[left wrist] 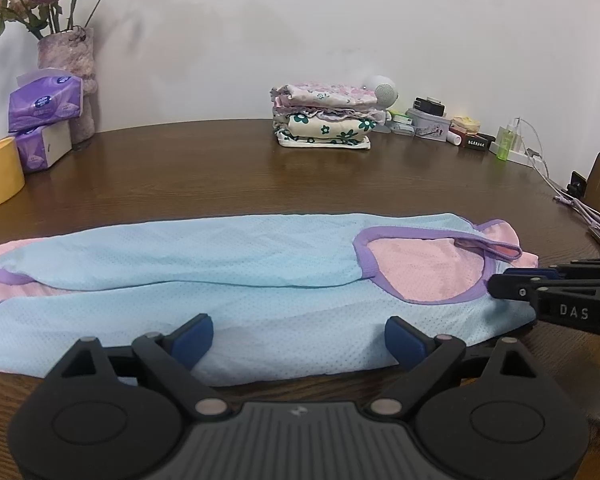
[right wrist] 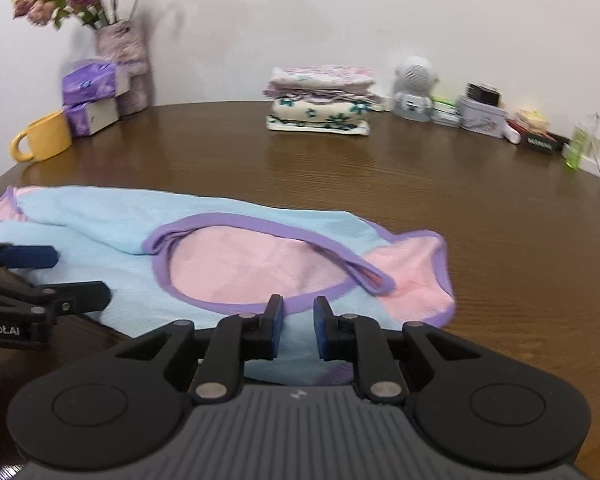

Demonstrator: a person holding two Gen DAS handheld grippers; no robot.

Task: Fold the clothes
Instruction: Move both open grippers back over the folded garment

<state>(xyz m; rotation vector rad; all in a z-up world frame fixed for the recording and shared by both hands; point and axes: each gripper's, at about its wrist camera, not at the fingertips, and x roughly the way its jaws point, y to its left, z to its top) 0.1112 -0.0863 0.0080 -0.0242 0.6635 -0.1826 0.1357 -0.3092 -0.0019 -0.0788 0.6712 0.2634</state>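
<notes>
A light blue garment (left wrist: 228, 276) with purple trim and a pink lining lies flat along the near edge of the brown wooden table (left wrist: 228, 176), folded lengthwise so one long flap overlaps the other. Its pink-lined opening, ringed in purple, sits toward the right end, with a thin purple strap lying loose across it.

The left gripper (left wrist: 299, 338) hovers over the near edge of the garment with its blue-padded fingers (left wrist: 194, 336) spread wide and nothing between them. The right gripper (right wrist: 299, 330) is at the right end of the garment, just short of the purple rim of the opening; its fingers (right wrist: 276, 326) stand close together with a narrow gap, and no cloth is visibly pinched between them (the fabric lies below and beyond the tips).

At the middle of the far edge, against the white wall, stands a stack of folded clothes (left wrist: 326, 120), floral prints on top of one another. In the far left corner are a yellow mug (right wrist: 44, 138), purple tissue packs (left wrist: 44, 114) and a vase of flowers (left wrist: 70, 60). Along the far right edge sits a clutter of small boxes, a tin and a green bottle (left wrist: 506, 146).
</notes>
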